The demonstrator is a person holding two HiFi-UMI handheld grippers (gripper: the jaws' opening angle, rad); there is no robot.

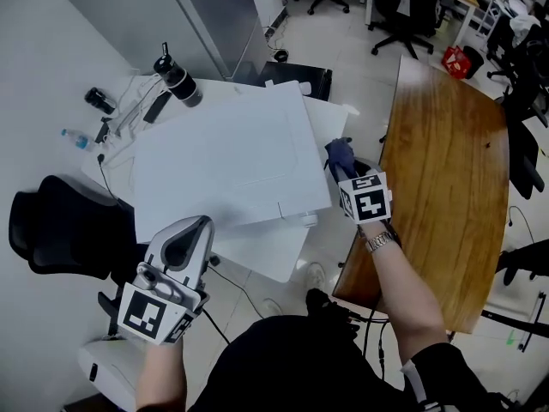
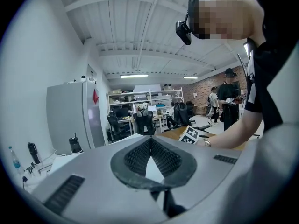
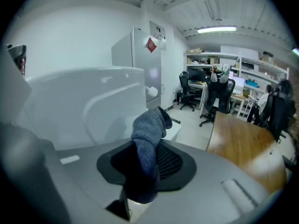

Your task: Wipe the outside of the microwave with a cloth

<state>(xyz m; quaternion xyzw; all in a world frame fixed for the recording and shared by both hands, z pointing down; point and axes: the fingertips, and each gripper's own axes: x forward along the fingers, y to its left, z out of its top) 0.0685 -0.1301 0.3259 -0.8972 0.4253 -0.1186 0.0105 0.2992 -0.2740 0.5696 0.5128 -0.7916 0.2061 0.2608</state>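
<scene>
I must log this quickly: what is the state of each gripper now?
Left gripper: jaws closed, empty.
Right gripper: jaws closed on the cloth.

The grey-blue knitted cloth point(image 3: 148, 125) covers the pad faces of the right gripper point(image 3: 152, 148). Head view — white box-shaped microwave point(image 1: 223, 161): side walls mostly hidden beneath its top.

A long wooden tabletop point(image 1: 446, 170) runs along the right. Beyond its far end sit a red bag point(image 1: 455, 60) and a black office chair point(image 1: 410, 11). Well to its left stand a tall grey cabinet point(image 1: 171, 15), a black flask point(image 1: 177, 80) and a small clear bottle point(image 1: 75, 138).
</scene>
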